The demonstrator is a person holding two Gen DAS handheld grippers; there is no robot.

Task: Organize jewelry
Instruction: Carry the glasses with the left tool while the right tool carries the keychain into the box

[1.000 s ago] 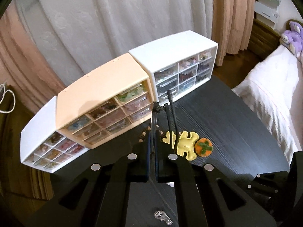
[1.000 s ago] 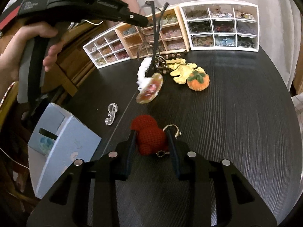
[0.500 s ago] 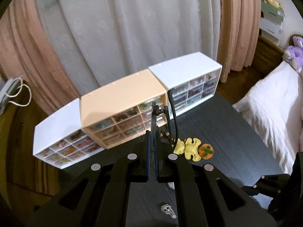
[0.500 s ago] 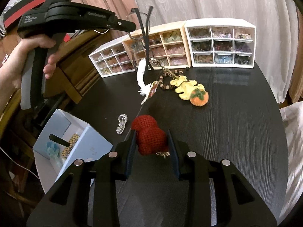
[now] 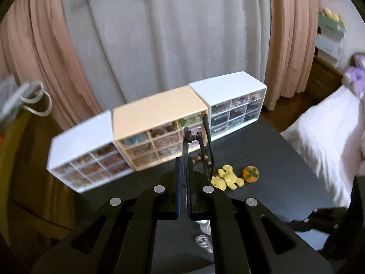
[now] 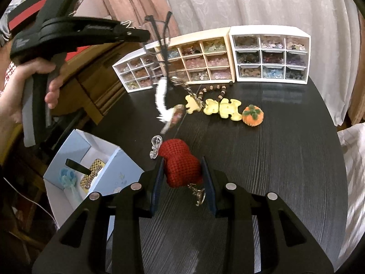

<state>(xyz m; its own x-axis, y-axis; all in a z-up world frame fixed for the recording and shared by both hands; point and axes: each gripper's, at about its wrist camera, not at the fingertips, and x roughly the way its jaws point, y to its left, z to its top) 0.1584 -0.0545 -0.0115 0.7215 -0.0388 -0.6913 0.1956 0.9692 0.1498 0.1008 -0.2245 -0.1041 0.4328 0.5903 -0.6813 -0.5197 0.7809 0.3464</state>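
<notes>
- Left gripper point(image 5: 183, 157): jaws fully closed, thin black cord point(image 6: 162, 45) pinched between the pads; held raised above the table by a hand point(image 6: 36, 77) at far left of the right wrist view.
- From the cord a cluster is hung clear of the tabletop: fuzzy white tassel point(image 6: 160, 100), metal ring, oval glossy charm point(image 6: 174, 117); charm detail blurred.
- Right gripper point(image 6: 182, 178): jaws partly apart, clamped on a red crocheted charm point(image 6: 181, 166), knobbly knit texture, rounded two-lobed shape. A gold metal clasp point(image 6: 199, 194) on a short chain is dangled below it.
- Table point(image 6: 285, 171): round, dark wood grain, matte.
- Along the back edge, three plastic drawer boxes in a row, touching: white point(image 6: 134, 70), peach point(image 6: 203, 59), white point(image 6: 270, 57); each a three-by-three grid of clear drawers filled with small beads.
- Near the back edge, in front of the boxes: yellow bear-shaped pieces point(image 6: 222, 109) with a brown bead strand, orange felt pumpkin point(image 6: 253, 116) just beside them.
- Clear plastic clip point(image 6: 155, 147) lies flat near the middle.
- At the left edge: open pale-blue cardboard box point(image 6: 91, 171), small items inside.
</notes>
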